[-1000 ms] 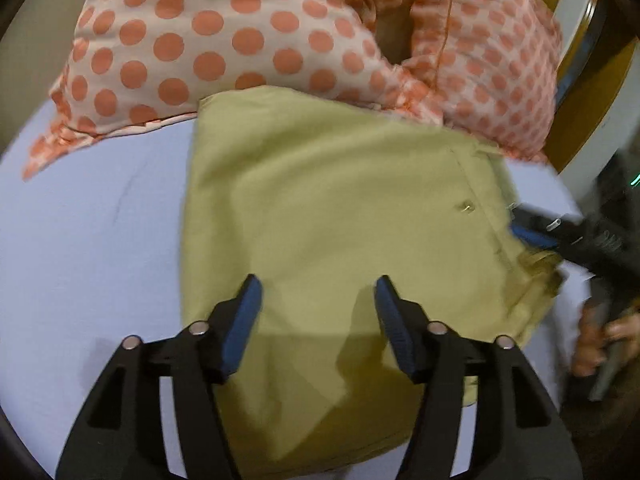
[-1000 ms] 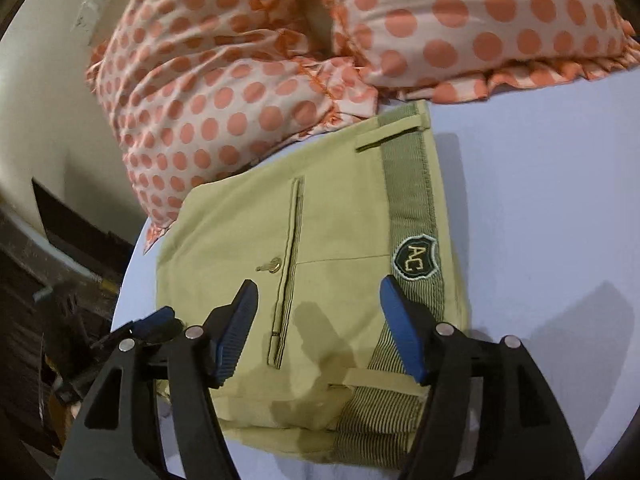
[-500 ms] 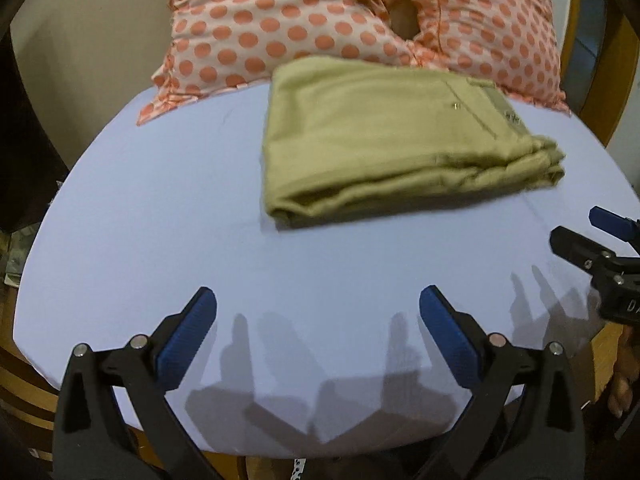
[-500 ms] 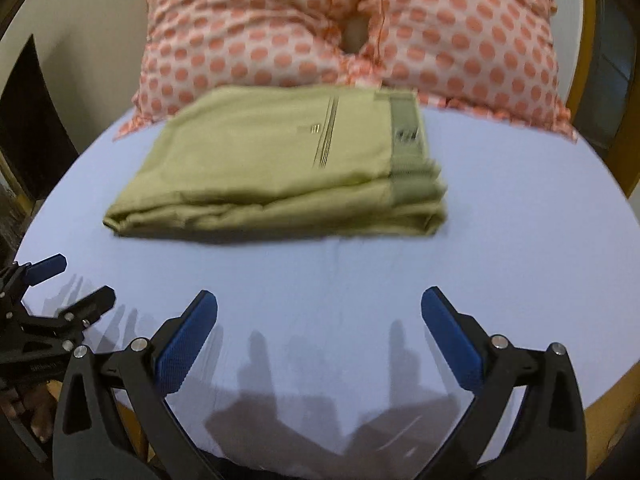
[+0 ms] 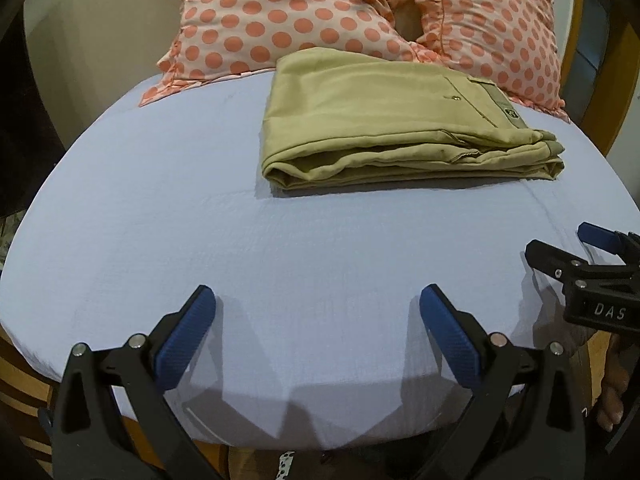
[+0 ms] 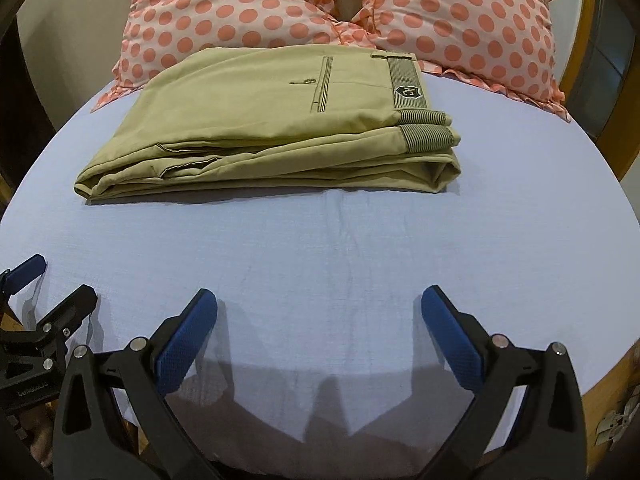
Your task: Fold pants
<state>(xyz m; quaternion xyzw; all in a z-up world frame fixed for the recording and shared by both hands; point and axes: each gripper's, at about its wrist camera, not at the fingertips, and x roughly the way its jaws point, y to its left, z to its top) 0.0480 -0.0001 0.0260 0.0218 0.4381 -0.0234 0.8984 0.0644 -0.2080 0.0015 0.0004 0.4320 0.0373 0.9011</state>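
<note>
The khaki pants [image 5: 384,120] lie folded in a flat stack on the far half of the pale blue bed sheet [image 5: 200,208], with the waistband and badge to the right; they also show in the right wrist view [image 6: 272,120]. My left gripper [image 5: 316,332] is open and empty, low over the sheet's near edge, well short of the pants. My right gripper [image 6: 318,330] is open and empty, also near the front edge. The right gripper shows at the right edge of the left wrist view [image 5: 592,256]. The left gripper shows at the left edge of the right wrist view [image 6: 44,292].
Two orange polka-dot pillows [image 5: 280,16] [image 6: 460,12] lie behind the pants, touching their far edge. A wooden bed frame [image 5: 612,92] rises at the right. A wall [image 5: 100,20] stands behind on the left. The sheet's front edge drops off just below the grippers.
Both grippers have opened wider and pulled back from over the pants to the near edge of the bed. The pants lie folded and released.
</note>
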